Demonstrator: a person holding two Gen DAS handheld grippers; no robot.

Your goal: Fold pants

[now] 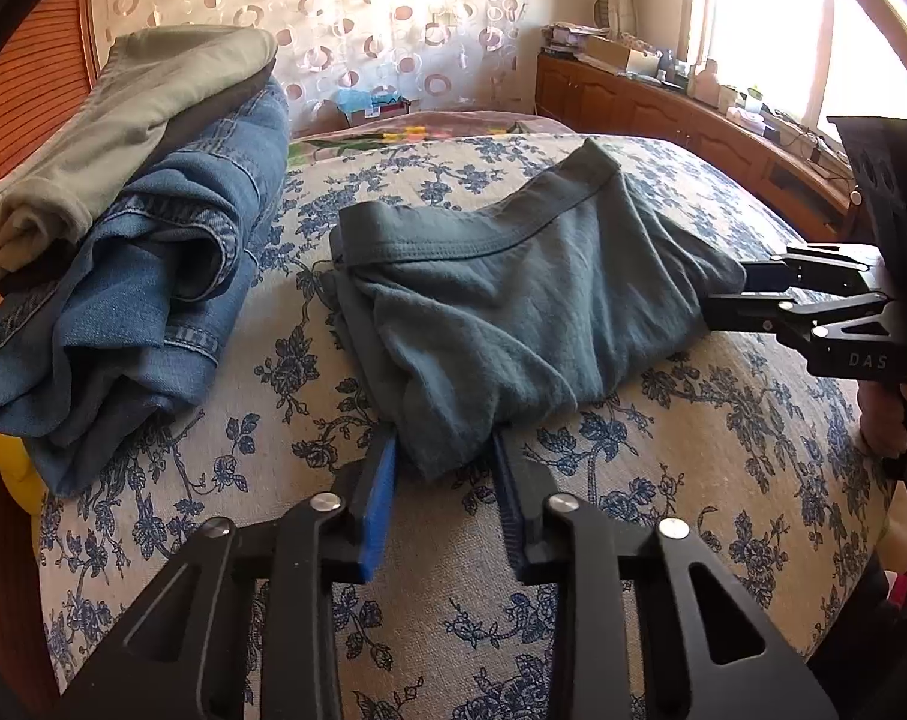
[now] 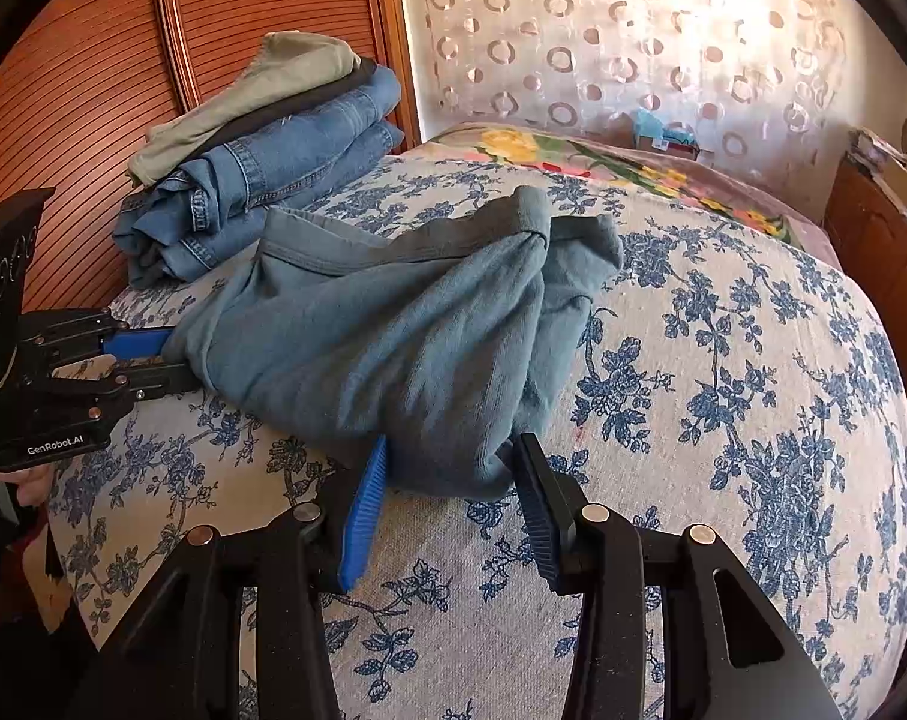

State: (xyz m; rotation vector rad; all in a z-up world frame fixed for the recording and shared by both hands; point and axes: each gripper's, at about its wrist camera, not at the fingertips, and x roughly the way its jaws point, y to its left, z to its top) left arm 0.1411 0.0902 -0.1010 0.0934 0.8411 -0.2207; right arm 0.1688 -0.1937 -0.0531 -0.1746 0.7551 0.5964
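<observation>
Two grippers bracket the pants (image 1: 501, 300), which lie bunched mid-bed (image 1: 663, 480) beside the jeans (image 1: 153, 276). Left gripper (image 1: 444, 450) and right gripper (image 2: 447, 462) each straddle a hem, pads apparently not yet clamped. Next: pinch, lift, spread flat.

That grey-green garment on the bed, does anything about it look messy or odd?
Yes. The grey-green garment lies bunched and creased on the floral bedspread, its waistband twisted, unlike the folded stack of jeans beside it.
</observation>
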